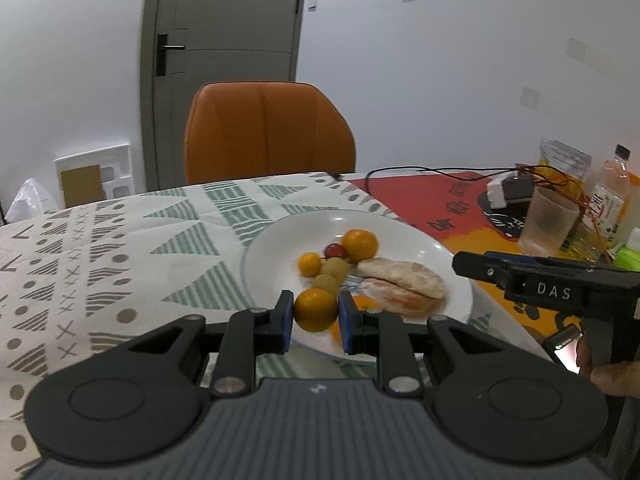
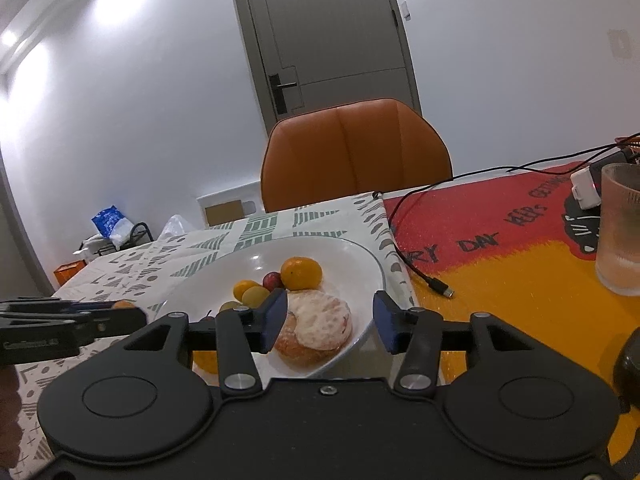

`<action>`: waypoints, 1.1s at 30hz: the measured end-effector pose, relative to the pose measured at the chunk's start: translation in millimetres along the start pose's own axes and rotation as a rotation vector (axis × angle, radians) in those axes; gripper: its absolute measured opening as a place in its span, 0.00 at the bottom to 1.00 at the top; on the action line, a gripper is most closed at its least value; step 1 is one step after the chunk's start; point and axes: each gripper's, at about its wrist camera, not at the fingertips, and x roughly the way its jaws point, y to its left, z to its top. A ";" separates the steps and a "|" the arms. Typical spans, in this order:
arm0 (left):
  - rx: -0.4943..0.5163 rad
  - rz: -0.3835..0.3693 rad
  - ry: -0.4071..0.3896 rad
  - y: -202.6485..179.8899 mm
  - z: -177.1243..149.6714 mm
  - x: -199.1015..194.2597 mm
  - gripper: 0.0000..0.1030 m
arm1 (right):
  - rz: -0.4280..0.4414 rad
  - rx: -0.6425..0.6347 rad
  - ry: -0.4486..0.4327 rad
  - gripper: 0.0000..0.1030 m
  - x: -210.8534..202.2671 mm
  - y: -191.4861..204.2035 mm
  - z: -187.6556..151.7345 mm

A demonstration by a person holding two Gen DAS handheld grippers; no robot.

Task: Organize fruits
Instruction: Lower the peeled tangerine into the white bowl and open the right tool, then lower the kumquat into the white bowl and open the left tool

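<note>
Left hand-held gripper (image 1: 315, 317) pinches a small orange fruit (image 1: 316, 309) between its blue pads, just above the near rim of the white plate (image 1: 276, 240). Right hand-held gripper (image 2: 330, 323) stands spread and empty, with the peeled citrus (image 2: 320, 328) lying on the plate beyond its fingers. The plate rests on the bench (image 1: 100, 248) and already carries a larger orange (image 1: 360, 245), a second small orange fruit (image 1: 309, 264), a red fruit (image 1: 334, 251) and two tan round fruits (image 1: 334, 269). Judged from this layout, most fruit is gathered; placing the pinched piece remains.
</note>
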 end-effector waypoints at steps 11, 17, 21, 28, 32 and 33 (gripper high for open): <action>0.063 -0.037 -0.002 -27.3 12.2 7.0 0.21 | 0.019 0.035 -0.006 0.50 -15.3 -2.4 -5.7; 0.093 -0.045 -0.014 -41.2 18.1 7.4 0.22 | 0.028 0.051 -0.010 0.50 -22.7 -3.1 -9.2; 0.093 -0.009 -0.021 -41.4 19.2 3.4 0.25 | 0.038 0.050 -0.005 0.50 -22.9 -2.0 -11.4; 0.055 0.040 -0.006 -22.0 16.8 -7.7 0.27 | 0.062 0.046 0.005 0.50 -23.1 6.9 -14.4; 0.033 0.061 0.004 -10.8 12.2 -15.0 0.32 | 0.076 0.034 0.011 0.52 -23.8 15.5 -15.5; 0.027 0.067 0.006 -8.2 10.8 -17.2 0.35 | 0.079 0.031 0.013 0.53 -23.9 18.2 -16.0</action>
